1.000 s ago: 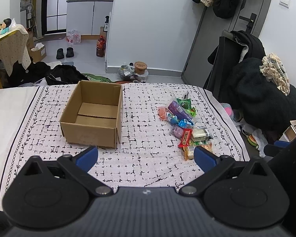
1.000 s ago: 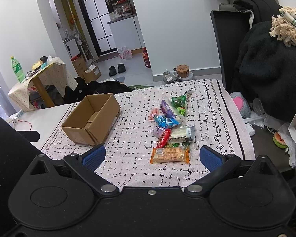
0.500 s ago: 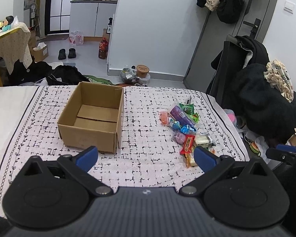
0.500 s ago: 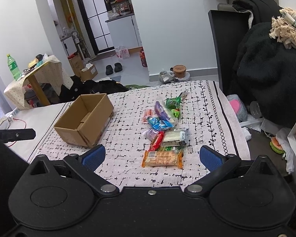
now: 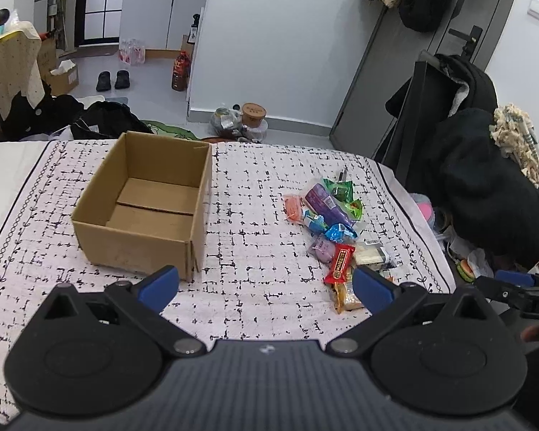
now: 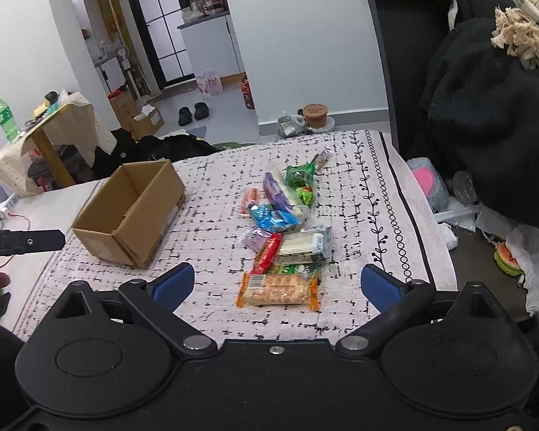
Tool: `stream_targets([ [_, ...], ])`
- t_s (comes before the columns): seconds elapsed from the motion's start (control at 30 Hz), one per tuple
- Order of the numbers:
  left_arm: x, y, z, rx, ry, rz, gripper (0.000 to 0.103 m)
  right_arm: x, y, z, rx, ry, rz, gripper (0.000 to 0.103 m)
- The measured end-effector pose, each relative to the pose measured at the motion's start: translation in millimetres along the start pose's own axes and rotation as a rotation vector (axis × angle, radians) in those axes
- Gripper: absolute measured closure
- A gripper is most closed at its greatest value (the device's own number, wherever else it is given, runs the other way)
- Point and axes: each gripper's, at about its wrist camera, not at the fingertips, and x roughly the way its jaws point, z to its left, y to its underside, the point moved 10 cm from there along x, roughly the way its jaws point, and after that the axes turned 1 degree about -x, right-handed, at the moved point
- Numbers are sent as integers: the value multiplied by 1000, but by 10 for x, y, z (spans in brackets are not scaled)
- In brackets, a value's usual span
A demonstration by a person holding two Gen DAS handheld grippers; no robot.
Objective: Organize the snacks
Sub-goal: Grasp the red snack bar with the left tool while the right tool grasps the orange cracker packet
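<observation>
Snack packets and carton on a patterned cloth

Snack pile [image 6: 284, 230] is heaped near the cloth's [image 5: 255, 265] right edge; empty cardboard box [image 5: 143, 208] is set toward its left. Left gripper [image 5: 266, 287] and right gripper [image 6: 276, 283] fingers are spread wide, the right's just narrowed slightly, nothing gripped.

I have the left gripper [image 5: 264, 287] tilted downward, its jaws wide apart and holding nothing. The right gripper [image 6: 276, 285] matches that pose; its jaws, just easing inward, are also wide with nothing gripped.
</observation>
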Motion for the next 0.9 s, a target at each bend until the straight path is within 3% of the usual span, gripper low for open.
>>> stream_targets([
  [0.2,191,-29,-108,35,11,13,2,196,5,-94,16,28,20,10],
  [0.4,452,-58,-157,2,27,26,2,444,36,-189,39,34,40,10],
  [0.73,992,6,-354,-11,84,117,0,857,133,-407,77,49,115,11],
  [0.9,1223,82,-458,6,113,154,0,1059,225,-512,101,53,163,29],
])
